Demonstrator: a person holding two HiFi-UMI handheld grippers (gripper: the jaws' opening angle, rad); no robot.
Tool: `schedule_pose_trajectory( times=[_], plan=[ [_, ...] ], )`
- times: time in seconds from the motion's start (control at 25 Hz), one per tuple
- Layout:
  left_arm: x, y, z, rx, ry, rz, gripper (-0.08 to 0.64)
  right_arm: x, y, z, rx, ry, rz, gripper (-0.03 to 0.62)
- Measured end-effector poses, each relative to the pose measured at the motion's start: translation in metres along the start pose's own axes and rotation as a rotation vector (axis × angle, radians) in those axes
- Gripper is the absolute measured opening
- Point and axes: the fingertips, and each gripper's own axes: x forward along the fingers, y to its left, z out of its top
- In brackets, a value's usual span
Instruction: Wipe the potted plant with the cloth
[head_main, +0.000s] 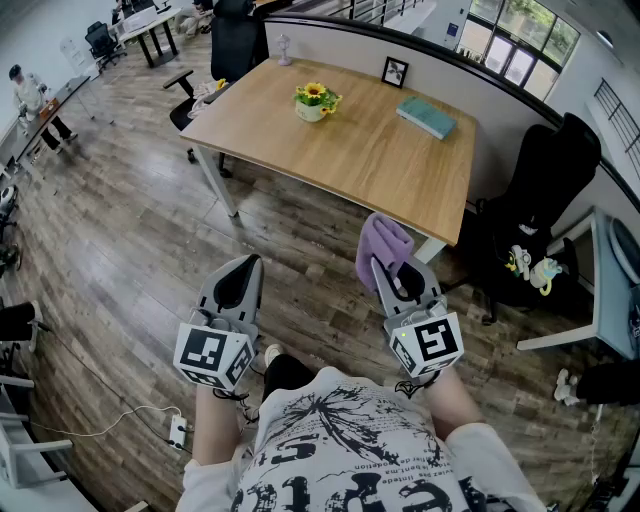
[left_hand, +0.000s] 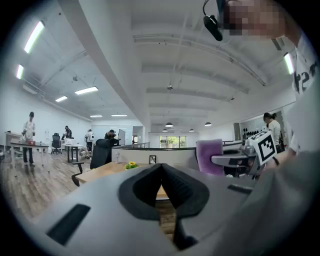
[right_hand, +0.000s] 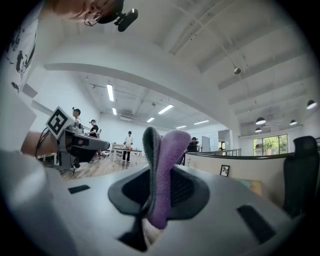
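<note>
Potted plant (head_main: 316, 101) with yellow flowers stands on the far side of the wooden table (head_main: 350, 165), well apart from both grippers, with plank floor (head_main: 150, 230) between. A picture frame (head_main: 394, 72) and a teal book (head_main: 426, 117) lie to its right. The right gripper (head_main: 388, 262) is clamped on the purple cloth (head_main: 381, 245). The left gripper (head_main: 243, 268) has its jaws together, empty. A black chair (head_main: 545, 180) stands by the table's right end.

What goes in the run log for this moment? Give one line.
stage: standing off from table | left gripper: shut, empty | right gripper: shut on purple cloth | potted plant: on table
</note>
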Motion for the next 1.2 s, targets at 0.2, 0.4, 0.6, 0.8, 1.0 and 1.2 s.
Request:
schedule_pose_trajectory(
  times=[0.2, 0.4, 0.6, 0.8, 1.0, 1.2],
  plan=[
    [0.002, 0.006, 0.000, 0.001, 0.001, 0.002, 0.003, 0.005, 0.001, 0.001, 0.001, -0.006, -0.003, 0.066],
    [0.011, 0.008, 0.002, -0.015, 0.005, 0.009, 0.003, 0.010, -0.005, -0.002, 0.019, 0.001, 0.001, 0.067],
    [0.021, 0.002, -0.003, -0.036, 0.014, 0.000, 0.003, 0.012, -0.003, -0.009, 0.016, 0.006, 0.052, 0.069],
    [0.038, 0.018, -0.009, -0.021, 0.039, -0.005, 0.003, 0.038, -0.013, -0.021, 0.028, 0.033, 0.049, 0.071],
    [0.074, 0.078, -0.011, -0.034, 0.042, -0.006, 0.003, 0.107, -0.028, -0.026, 0.063, 0.052, 0.026, 0.071],
    [0.117, 0.156, -0.012, -0.035, 0.048, -0.044, 0.003, 0.190, -0.029, -0.022, 0.058, 0.060, -0.030, 0.072]
  ],
)
